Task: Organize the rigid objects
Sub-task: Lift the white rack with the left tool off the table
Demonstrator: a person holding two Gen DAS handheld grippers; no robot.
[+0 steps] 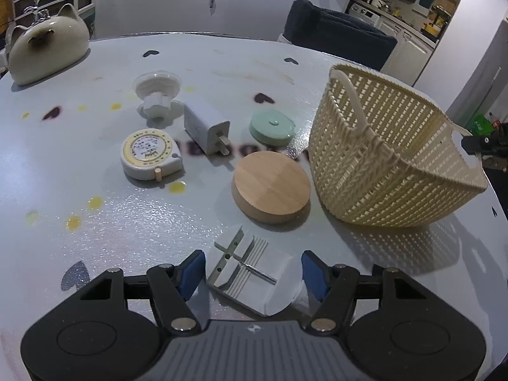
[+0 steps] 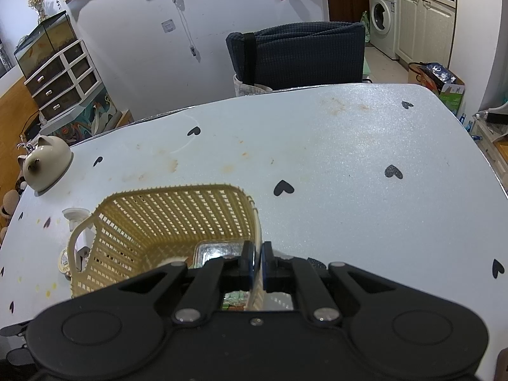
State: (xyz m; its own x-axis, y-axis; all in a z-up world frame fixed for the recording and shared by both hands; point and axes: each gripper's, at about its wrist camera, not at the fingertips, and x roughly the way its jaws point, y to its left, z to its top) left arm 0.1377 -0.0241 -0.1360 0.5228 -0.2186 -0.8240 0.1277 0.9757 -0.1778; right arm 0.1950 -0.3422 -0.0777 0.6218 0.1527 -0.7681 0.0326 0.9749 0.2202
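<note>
My left gripper [image 1: 253, 270] is low over the table, its blue pads on either side of a white ridged plastic piece [image 1: 247, 273] lying flat. The piece meets the right finger, and a sliver of table shows at the left pad. My right gripper [image 2: 257, 262] is shut on the rim of a cream woven basket [image 2: 165, 222], which stands tipped [image 1: 390, 158]. That gripper also shows at the basket's far edge [image 1: 476, 144]. Loose on the table lie a wooden disc [image 1: 271, 187], a mint round case [image 1: 271, 127], a white charger plug [image 1: 206, 130], a round tape measure [image 1: 149, 155] and a suction cup hook [image 1: 157, 90].
A silvery foil tray [image 2: 216, 250] lies in the basket. A cat-shaped ceramic piece [image 1: 44, 50] stands at the table's far left corner. A dark blue chair [image 2: 298, 54] is pushed against the far edge. The table [image 2: 365, 158] to the right of the basket is bare.
</note>
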